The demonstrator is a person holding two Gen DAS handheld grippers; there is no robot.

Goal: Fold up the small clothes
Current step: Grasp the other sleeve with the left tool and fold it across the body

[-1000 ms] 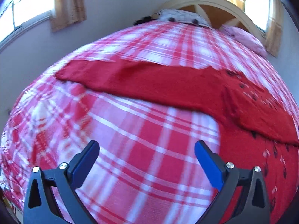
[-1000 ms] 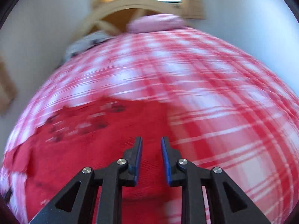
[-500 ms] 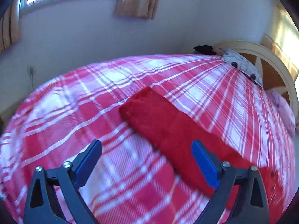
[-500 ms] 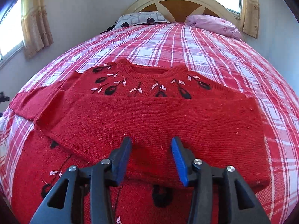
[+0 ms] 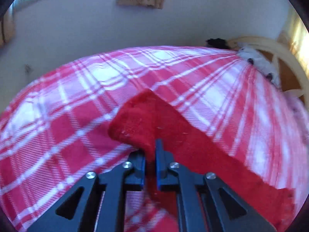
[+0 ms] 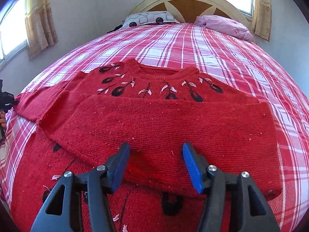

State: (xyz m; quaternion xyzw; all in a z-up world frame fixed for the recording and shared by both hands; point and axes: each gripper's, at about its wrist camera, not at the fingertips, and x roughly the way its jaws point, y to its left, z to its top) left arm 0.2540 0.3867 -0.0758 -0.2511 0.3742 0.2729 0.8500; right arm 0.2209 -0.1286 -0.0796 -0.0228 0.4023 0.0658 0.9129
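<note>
A red knitted sweater (image 6: pixel 154 116) with dark embroidered flowers lies spread on the red-and-white plaid bedspread (image 6: pixel 212 44), neck toward the wooden headboard (image 6: pixel 189 2), with one sleeve (image 6: pixel 193 135) folded across its chest. The left gripper (image 5: pixel 150 154) has its jaws together, clamped on the edge of the other sleeve's cuff (image 5: pixel 139 123), which lies out to the side on the bed. The right gripper (image 6: pixel 156 166) hovers just above the folded sleeve with its jaws apart and opening, the blue pads not pressing the knit.
</note>
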